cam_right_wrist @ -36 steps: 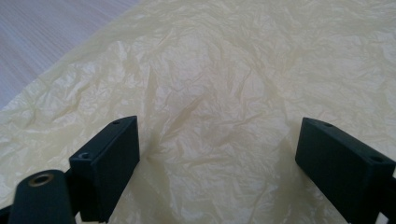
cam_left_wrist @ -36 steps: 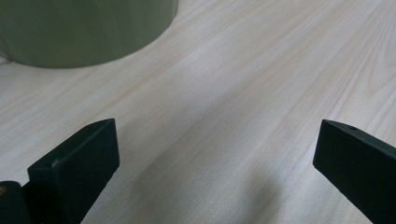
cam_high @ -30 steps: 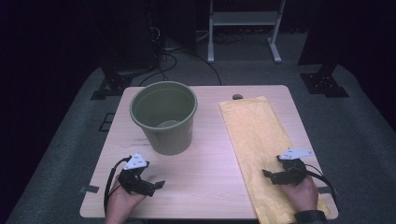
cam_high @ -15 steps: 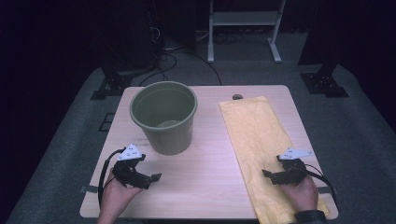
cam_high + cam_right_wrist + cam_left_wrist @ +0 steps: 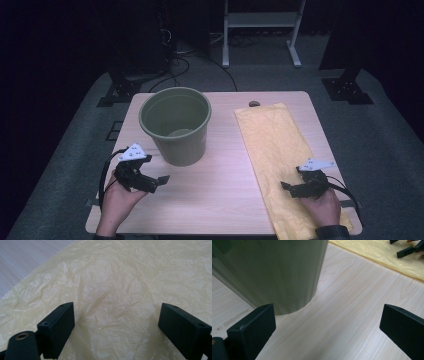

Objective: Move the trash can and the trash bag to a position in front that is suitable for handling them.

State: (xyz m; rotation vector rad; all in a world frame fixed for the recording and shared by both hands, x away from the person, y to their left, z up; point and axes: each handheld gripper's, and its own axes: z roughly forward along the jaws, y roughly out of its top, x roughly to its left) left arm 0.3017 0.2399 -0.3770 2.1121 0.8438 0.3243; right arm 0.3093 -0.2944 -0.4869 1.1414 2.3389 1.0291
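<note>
An olive-green bucket (image 5: 175, 125) stands upright on the left half of the wooden table (image 5: 220, 195). A flat, crinkled yellow plastic bag (image 5: 280, 155) lies along the table's right side. My left gripper (image 5: 156, 182) hangs open above the table in front of the bucket and to its left, its jaws pointing right. In the left gripper view, the left gripper (image 5: 327, 317) holds nothing, and the bucket's wall (image 5: 274, 272) rises close ahead on the left. My right gripper (image 5: 289, 189) is low over the bag's near end. Its view shows the right gripper (image 5: 116, 320) open with nothing but the bag (image 5: 120, 285) beneath.
The bucket looks empty inside. A small dark spot (image 5: 254, 104) sits at the table's far edge by the bag's top. Black stands and cables (image 5: 175, 50) occupy the floor beyond the table. In the left gripper view, the bag (image 5: 382, 255) and the other gripper's jaw (image 5: 407, 251) appear at top right.
My left gripper has lifted off the table and drifted slightly toward the bucket. The right gripper and the bag have stayed put.
</note>
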